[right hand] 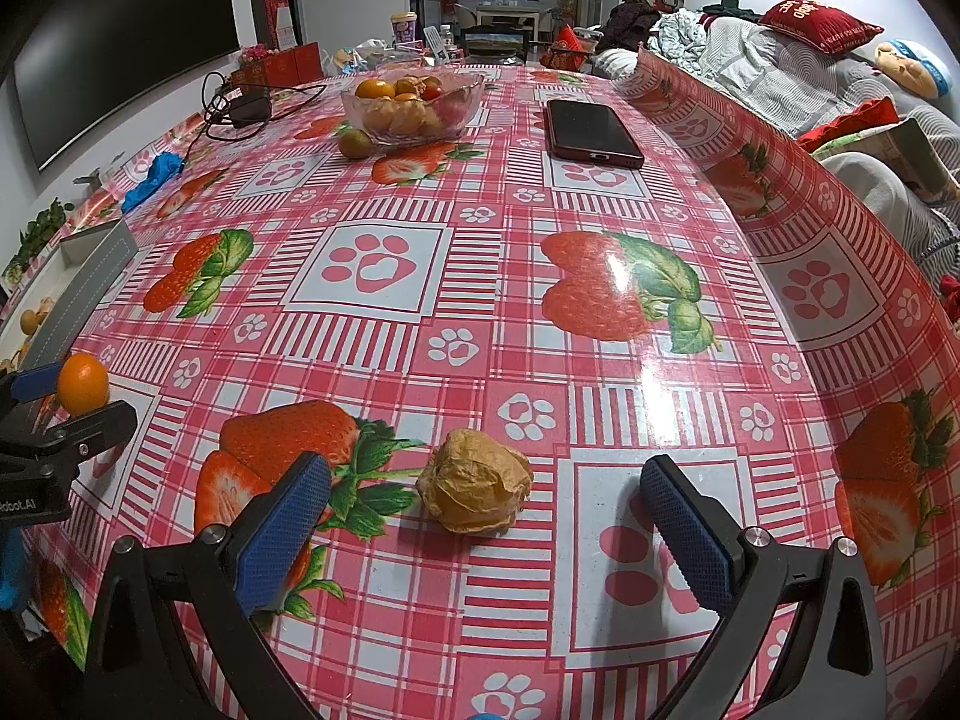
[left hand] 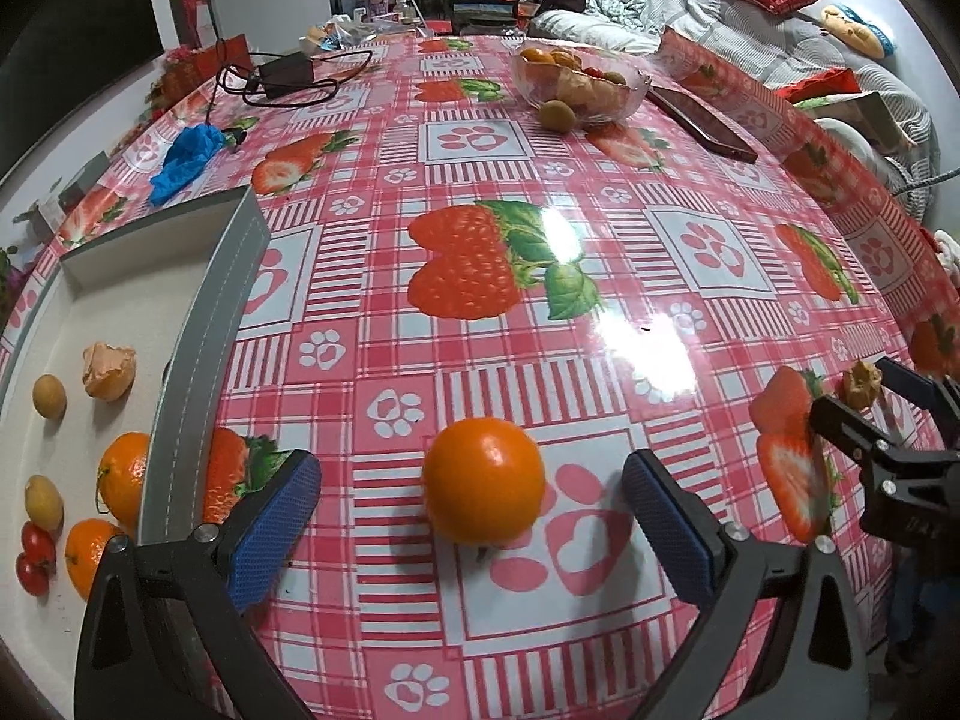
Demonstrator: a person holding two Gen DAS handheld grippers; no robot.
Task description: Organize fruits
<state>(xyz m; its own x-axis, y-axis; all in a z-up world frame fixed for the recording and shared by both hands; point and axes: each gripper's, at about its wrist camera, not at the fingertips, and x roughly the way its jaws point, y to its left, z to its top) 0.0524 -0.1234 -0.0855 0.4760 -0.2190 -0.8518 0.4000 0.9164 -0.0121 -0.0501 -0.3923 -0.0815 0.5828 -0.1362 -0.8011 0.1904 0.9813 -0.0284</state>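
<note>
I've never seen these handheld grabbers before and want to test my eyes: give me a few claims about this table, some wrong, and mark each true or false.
1. The left gripper is clamped on the round orange fruit. False: its jaws stand open, the fruit sits between them on the tablecloth.
2. The papery husked golden berry lies between the open fingers of the right gripper. True.
3. The clear glass bowl is empty. False: it holds oranges and other small fruit.
4. A dark smartphone lies flat on the table. True.
5. The grey-rimmed tray already holds some fruit. True.
</note>
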